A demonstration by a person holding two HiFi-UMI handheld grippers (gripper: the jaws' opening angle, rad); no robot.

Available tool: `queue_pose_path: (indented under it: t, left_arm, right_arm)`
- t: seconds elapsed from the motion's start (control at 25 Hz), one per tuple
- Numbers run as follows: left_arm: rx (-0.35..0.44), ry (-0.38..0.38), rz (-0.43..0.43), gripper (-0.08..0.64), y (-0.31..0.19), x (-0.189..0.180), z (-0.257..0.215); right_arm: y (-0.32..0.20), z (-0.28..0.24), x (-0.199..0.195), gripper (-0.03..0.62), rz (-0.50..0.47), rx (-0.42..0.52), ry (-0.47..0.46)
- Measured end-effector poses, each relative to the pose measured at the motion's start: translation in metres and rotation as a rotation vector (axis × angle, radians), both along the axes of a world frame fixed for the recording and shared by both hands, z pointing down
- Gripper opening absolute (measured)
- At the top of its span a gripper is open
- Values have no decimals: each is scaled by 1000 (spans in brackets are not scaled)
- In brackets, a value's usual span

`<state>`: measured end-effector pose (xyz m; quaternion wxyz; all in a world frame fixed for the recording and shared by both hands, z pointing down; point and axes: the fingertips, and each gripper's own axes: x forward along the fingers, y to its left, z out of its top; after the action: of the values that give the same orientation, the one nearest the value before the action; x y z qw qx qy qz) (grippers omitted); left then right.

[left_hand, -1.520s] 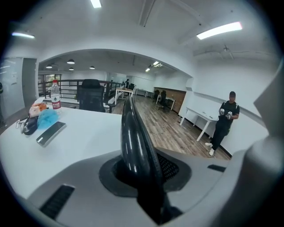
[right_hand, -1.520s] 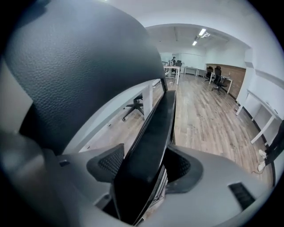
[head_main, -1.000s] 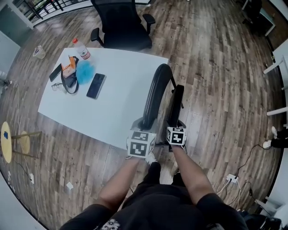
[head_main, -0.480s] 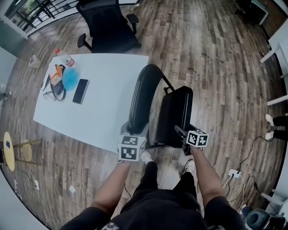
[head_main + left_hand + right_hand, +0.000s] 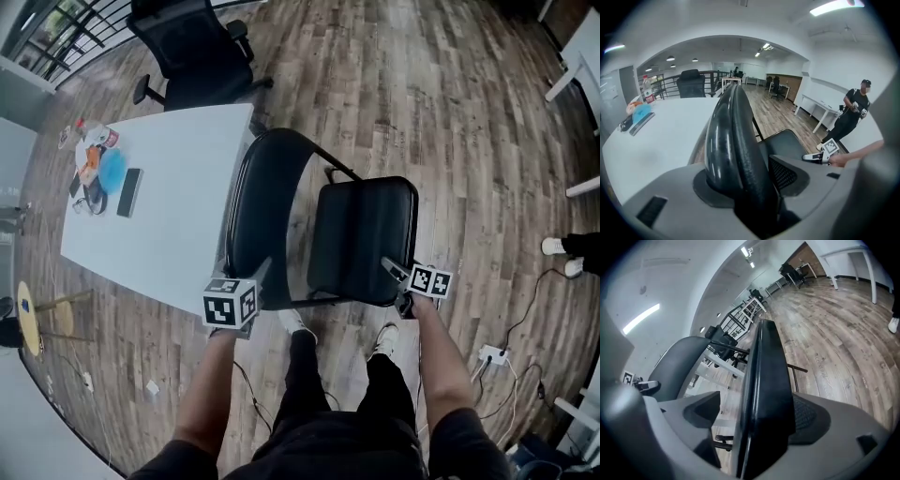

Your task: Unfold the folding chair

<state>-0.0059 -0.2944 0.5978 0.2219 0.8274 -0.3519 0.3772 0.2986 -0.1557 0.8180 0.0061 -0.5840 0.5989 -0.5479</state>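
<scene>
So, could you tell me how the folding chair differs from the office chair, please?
The folding chair has a thin tube frame, no armrests; the office chair has armrests and a wheeled base. The folding chair stands beside the table near the person's feet, the office chair at its far end. Both are black.

Black from the shoulders down: a black short-sleeved top (image 5: pixel 328 450), arms bare below the sleeves. Long black trousers (image 5: pixel 305 384) cover both legs, and there's a pair of white shoes (image 5: pixel 384 339) at the bottom.
</scene>
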Motion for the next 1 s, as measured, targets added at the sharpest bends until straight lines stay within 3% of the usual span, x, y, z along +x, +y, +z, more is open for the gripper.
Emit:
queue_pose_path:
  t: [0.2, 0.48, 1.0]
  left_arm:
    - [2, -28, -5, 225, 27, 43, 26]
    - [-8, -34, -10, 224, 59, 92, 61]
    - [-36, -11, -19, 224, 74, 127, 120]
  right_arm:
    - [40, 61, 65, 420, 18, -17, -56]
    - [81, 141, 126, 420, 7, -28, -101]
    - [112, 233, 181, 419, 14, 2, -164]
